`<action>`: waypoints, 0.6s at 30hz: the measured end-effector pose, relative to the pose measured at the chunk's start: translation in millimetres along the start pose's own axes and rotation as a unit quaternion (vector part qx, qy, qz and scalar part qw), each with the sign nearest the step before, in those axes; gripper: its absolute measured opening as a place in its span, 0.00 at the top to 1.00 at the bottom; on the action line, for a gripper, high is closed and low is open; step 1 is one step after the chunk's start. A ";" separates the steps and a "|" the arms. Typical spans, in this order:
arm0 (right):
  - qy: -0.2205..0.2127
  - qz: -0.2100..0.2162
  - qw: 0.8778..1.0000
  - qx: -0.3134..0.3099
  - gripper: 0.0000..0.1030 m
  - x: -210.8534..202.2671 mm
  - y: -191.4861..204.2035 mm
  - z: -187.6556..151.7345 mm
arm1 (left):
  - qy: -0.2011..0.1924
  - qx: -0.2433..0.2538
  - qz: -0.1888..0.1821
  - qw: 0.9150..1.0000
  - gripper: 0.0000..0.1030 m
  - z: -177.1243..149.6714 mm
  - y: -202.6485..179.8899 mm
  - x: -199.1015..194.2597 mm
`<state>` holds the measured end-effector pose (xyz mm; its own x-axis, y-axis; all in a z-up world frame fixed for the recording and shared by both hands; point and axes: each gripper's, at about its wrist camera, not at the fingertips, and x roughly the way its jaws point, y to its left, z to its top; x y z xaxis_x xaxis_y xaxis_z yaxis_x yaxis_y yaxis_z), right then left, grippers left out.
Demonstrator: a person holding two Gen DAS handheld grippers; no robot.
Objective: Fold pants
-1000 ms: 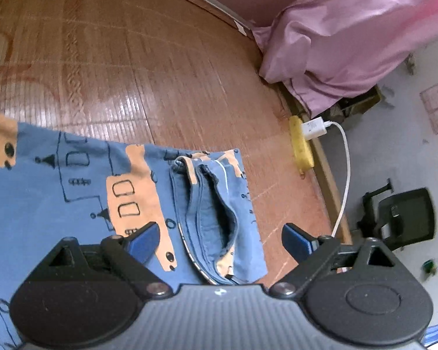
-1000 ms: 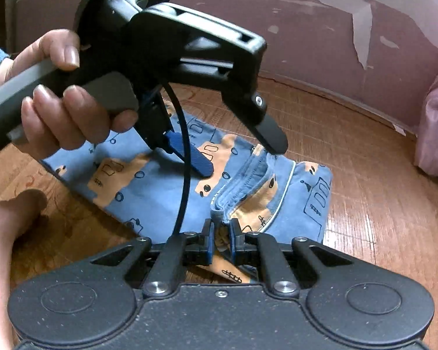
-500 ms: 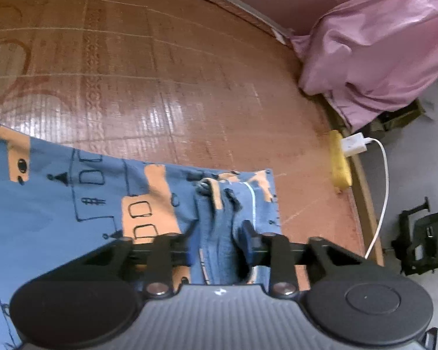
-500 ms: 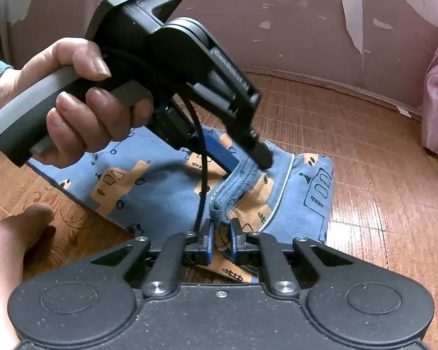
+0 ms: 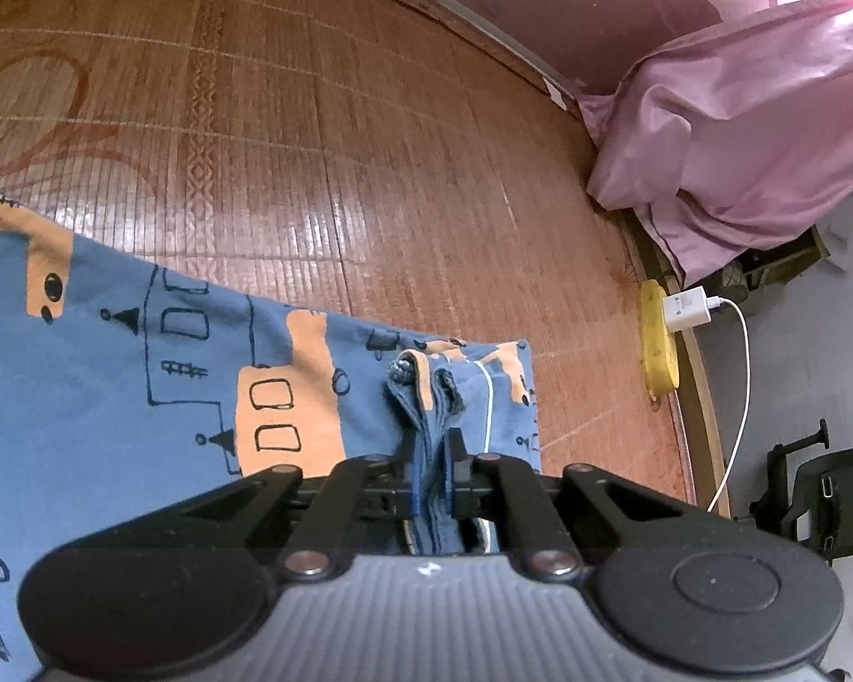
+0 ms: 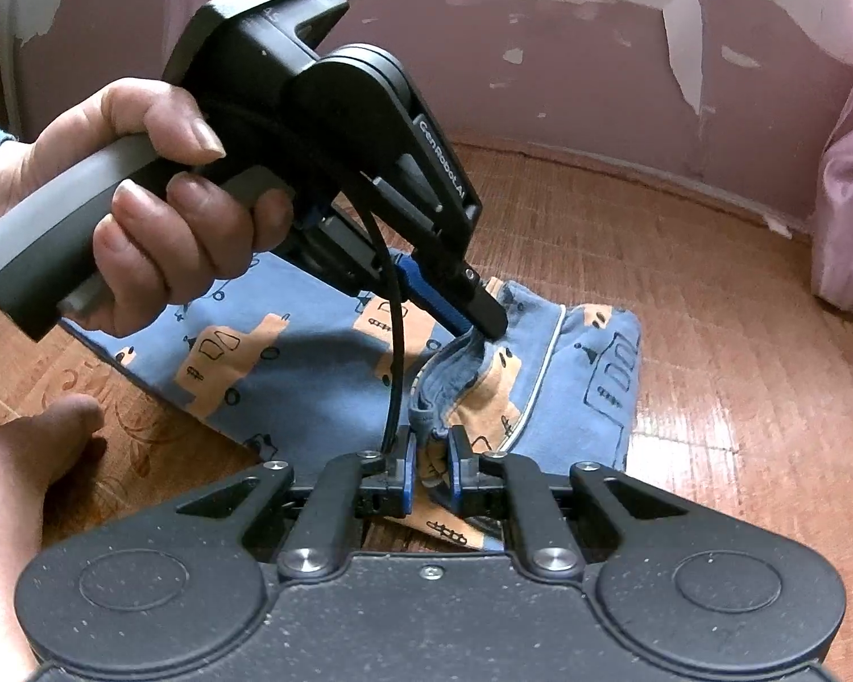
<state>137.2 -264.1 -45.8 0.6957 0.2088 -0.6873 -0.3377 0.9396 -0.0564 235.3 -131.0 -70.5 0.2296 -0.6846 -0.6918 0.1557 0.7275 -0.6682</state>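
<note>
Blue pants (image 5: 142, 375) with orange patches and black line drawings lie on a brown bamboo mat. My left gripper (image 5: 432, 472) is shut on the bunched waistband edge (image 5: 426, 398), which stands up in folds between its blue pads. From the right wrist view the same pants (image 6: 324, 364) spread leftward, and the left gripper (image 6: 477, 324), held by a hand (image 6: 159, 210), pinches the far part of the waistband. My right gripper (image 6: 429, 466) is shut on the near part of that waistband (image 6: 426, 415).
A pink sheet (image 5: 739, 119) is heaped at the mat's right end. A yellow power strip (image 5: 657, 346) with a white charger and cable sits on the wooden edge, a black chair (image 5: 824, 500) beyond. A bare foot (image 6: 34, 437) rests on the mat at left.
My left gripper, open above the waistband a second ago, has come down and shut on the bunched fabric. My right gripper has stayed shut on the near waistband edge.
</note>
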 end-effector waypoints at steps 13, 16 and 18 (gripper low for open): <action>-0.020 -0.024 0.996 -0.088 0.89 -19.6 25.9 7.5 | -0.012 0.020 -0.003 1.000 0.93 -7.0 2.9 -33.0; -0.013 -0.015 0.996 -0.088 0.89 -18.9 28.8 12.3 | -0.017 0.031 0.002 0.999 0.93 -8.1 5.6 -40.3; -0.015 -0.010 0.995 -0.101 0.89 -18.9 34.2 16.7 | -0.024 0.039 0.005 0.999 0.93 -9.4 8.4 -48.2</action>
<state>123.0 -231.4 -22.6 0.7209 0.2005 -0.6634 -0.4412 0.8710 -0.2162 216.5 -92.3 -45.3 0.2773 -0.6753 -0.6834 0.2274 0.7372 -0.6362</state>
